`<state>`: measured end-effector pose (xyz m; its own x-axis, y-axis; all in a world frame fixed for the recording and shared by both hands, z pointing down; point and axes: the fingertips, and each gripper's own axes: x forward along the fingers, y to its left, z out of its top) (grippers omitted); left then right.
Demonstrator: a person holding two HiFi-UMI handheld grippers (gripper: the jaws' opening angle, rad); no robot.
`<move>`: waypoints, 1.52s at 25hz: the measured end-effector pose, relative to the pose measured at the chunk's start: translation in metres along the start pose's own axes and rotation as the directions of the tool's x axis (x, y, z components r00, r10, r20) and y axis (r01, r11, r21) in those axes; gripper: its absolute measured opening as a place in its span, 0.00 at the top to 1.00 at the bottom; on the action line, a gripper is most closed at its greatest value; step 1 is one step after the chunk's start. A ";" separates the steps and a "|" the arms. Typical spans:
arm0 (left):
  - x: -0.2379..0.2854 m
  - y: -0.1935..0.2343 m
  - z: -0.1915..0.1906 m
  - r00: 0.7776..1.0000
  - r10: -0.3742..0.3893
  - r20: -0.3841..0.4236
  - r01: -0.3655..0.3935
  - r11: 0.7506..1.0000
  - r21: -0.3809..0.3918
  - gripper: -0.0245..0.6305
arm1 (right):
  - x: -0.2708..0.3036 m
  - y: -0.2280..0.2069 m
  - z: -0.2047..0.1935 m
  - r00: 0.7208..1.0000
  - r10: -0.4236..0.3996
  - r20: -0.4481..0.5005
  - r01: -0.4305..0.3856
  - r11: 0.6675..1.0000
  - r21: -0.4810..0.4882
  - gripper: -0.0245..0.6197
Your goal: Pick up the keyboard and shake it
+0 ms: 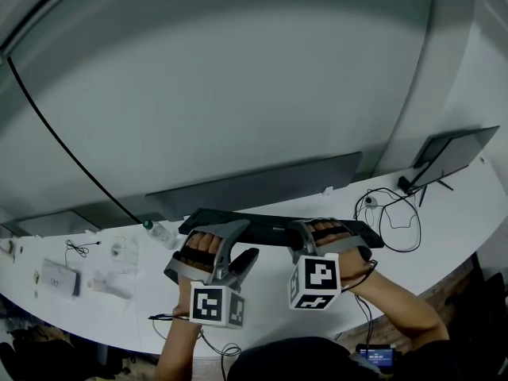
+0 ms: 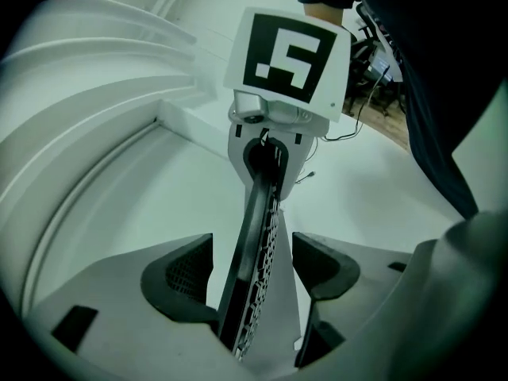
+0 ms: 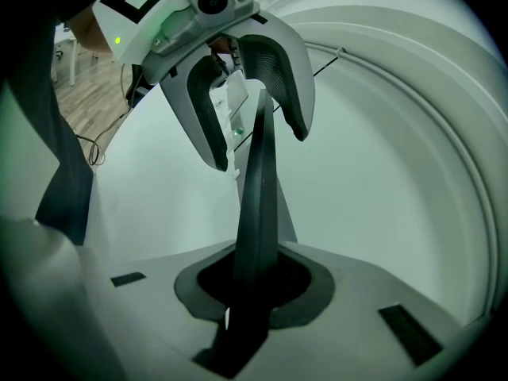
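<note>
A black keyboard (image 1: 274, 229) is held over the white desk (image 1: 444, 236), spanning both grippers. My right gripper (image 1: 321, 236) is shut on its right end; in the right gripper view the keyboard (image 3: 255, 213) stands edge-on, clamped between the dark pads (image 3: 305, 288) of the right gripper (image 3: 254, 280). My left gripper (image 1: 213, 248) straddles the left end. In the left gripper view the keyboard (image 2: 258, 252) passes edge-on between the open jaws of the left gripper (image 2: 250, 260), with a clear gap to the right pad (image 2: 325, 268). The left pad (image 2: 178, 280) sits close beside it.
A tilted monitor (image 1: 452, 153) and a tangle of cables (image 1: 393, 213) sit at the desk's right. A small bottle (image 1: 159, 231), a white box (image 1: 59, 276) and small items lie at the left. A long grey panel (image 1: 262, 185) runs behind the keyboard.
</note>
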<state>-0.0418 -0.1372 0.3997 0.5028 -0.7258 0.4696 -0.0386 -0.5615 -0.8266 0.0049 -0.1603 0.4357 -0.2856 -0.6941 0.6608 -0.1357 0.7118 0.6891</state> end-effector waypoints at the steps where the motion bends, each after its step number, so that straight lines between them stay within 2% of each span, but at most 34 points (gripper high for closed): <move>1: 0.001 -0.003 -0.001 1.000 -0.006 -0.007 0.006 1.000 0.003 0.48 | 0.000 0.002 0.001 1.000 0.001 -0.004 -0.001 1.000 -0.011 0.85; 5: 0.009 -0.010 -0.006 0.999 -0.027 -0.036 0.028 1.000 0.013 0.48 | 0.002 0.009 0.002 1.000 -0.008 -0.018 0.007 0.999 -0.053 0.85; 10: 0.012 -0.013 -0.017 0.996 0.002 -0.091 0.003 0.998 0.058 0.48 | 0.000 0.015 0.005 1.000 0.000 -0.016 -0.001 0.997 -0.074 0.85; 14: 0.018 -0.022 -0.024 0.993 -0.023 -0.118 0.032 0.997 0.076 0.48 | -0.002 0.016 0.010 1.000 -0.012 -0.016 0.010 0.994 -0.111 0.85; 23: 0.021 -0.030 -0.028 0.989 -0.026 -0.143 0.034 0.998 0.055 0.49 | -0.004 0.024 0.017 1.000 0.008 -0.006 -0.009 0.990 -0.142 0.84; 24: 0.021 -0.030 -0.028 0.989 -0.021 -0.147 0.030 0.998 0.054 0.53 | -0.004 0.025 0.018 1.000 0.008 -0.005 -0.009 0.989 -0.147 0.84; 26: 0.020 -0.030 -0.029 0.988 -0.019 -0.152 0.028 0.998 0.056 0.67 | -0.004 0.025 0.019 1.000 0.005 -0.004 -0.006 0.988 -0.156 0.84; 38: 0.020 -0.040 -0.034 0.981 -0.053 -0.189 0.061 0.997 0.040 0.80 | -0.005 0.023 0.024 1.000 -0.021 -0.012 0.018 0.980 -0.199 0.84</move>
<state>-0.0594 -0.1431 0.4526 0.3322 -0.7571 0.5626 0.0269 -0.5886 -0.8080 -0.0193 -0.1384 0.4410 -0.2715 -0.7102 0.6496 0.0510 0.6633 0.7466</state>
